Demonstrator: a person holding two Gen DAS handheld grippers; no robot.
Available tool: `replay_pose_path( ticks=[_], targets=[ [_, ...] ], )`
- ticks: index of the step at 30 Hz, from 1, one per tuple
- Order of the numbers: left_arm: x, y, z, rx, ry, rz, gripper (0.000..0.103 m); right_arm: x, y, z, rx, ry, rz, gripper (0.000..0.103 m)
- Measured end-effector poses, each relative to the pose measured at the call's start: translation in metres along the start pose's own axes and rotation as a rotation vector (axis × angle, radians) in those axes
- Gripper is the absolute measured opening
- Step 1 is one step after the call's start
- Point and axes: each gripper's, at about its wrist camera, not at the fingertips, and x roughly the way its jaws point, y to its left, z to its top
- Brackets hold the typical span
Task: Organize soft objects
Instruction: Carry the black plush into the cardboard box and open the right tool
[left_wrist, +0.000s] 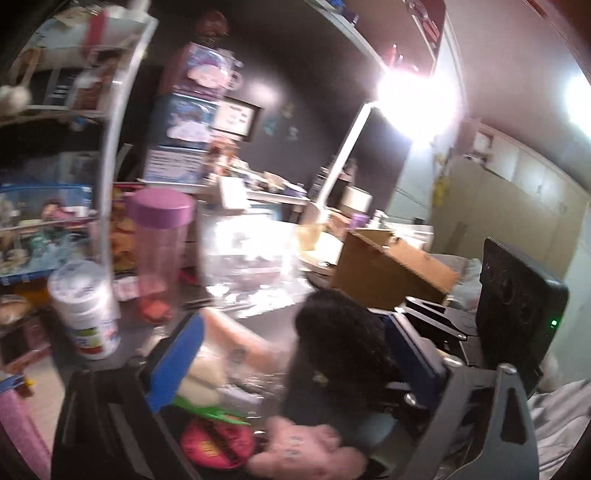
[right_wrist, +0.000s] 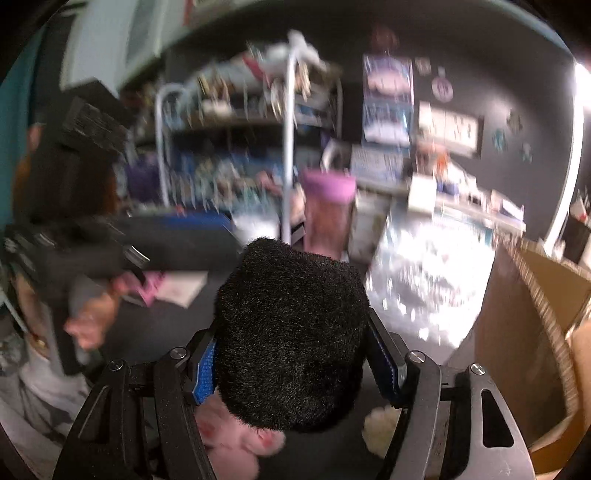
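My right gripper (right_wrist: 295, 365) is shut on a black fuzzy plush toy (right_wrist: 291, 332) and holds it above the dark table. The same black plush (left_wrist: 343, 332) and the right gripper show at the right of the left wrist view. My left gripper (left_wrist: 291, 369) is open; between its blue pads lies a cream and peach plush (left_wrist: 229, 354). Below it lie a red and green plush (left_wrist: 218, 439) and a pink plush (left_wrist: 306, 450). The pink plush (right_wrist: 236, 443) and a cream plush (right_wrist: 380, 428) lie under the right gripper. The left gripper (right_wrist: 122, 251) shows blurred at the left.
An open cardboard box (left_wrist: 391, 266) (right_wrist: 535, 332) stands at the right. A clear bottle with a purple lid (left_wrist: 160, 251) (right_wrist: 327, 206) and a white jar (left_wrist: 86, 306) stand on the table. A shiny plastic sheet (left_wrist: 251, 266) lies behind. Cluttered shelves (left_wrist: 48, 206) stand at the left.
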Motion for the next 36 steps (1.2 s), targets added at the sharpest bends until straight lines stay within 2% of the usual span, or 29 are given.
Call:
replay_pose_path(
  ticks=[2, 3, 7, 8, 17, 21, 26, 31, 33, 35, 36],
  targets=[
    [0.001, -0.012, 0.008, 0.007, 0.001, -0.066, 0.082, -0.011, 0.001, 0.008, -0.009, -0.053, 0.013, 0.064],
    [0.001, -0.019, 0.011, 0.019, -0.002, -0.087, 0.075, -0.016, 0.0, 0.01, -0.013, -0.073, 0.014, 0.064],
    [0.006, -0.055, 0.028, 0.09, -0.009, -0.123, 0.047, -0.036, -0.013, 0.016, -0.001, -0.149, 0.012, 0.064],
    [0.007, -0.063, 0.032, 0.105, -0.009, -0.127, 0.045, -0.041, -0.018, 0.017, 0.004, -0.162, 0.01, 0.064],
    [0.046, -0.138, 0.067, 0.268, 0.019, -0.115, 0.044, -0.097, -0.072, 0.009, 0.077, -0.299, -0.039, 0.064],
    [0.073, -0.163, 0.074, 0.312, 0.065, -0.13, 0.044, -0.115, -0.098, -0.001, 0.115, -0.313, -0.077, 0.064],
    [0.127, -0.182, 0.075, 0.358, 0.173, -0.103, 0.045, -0.12, -0.131, -0.017, 0.166, -0.258, -0.119, 0.064],
    [0.175, -0.178, 0.07, 0.356, 0.299, -0.02, 0.045, -0.106, -0.157, -0.026, 0.203, -0.168, -0.151, 0.064],
    [0.184, -0.175, 0.068, 0.34, 0.323, -0.022, 0.045, -0.103, -0.16, -0.03, 0.192, -0.139, -0.179, 0.064],
    [0.188, -0.173, 0.069, 0.332, 0.329, -0.027, 0.048, -0.101, -0.164, -0.033, 0.192, -0.126, -0.192, 0.064],
    [0.187, -0.172, 0.07, 0.327, 0.324, -0.027, 0.056, -0.101, -0.166, -0.034, 0.194, -0.12, -0.19, 0.064]
  ],
)
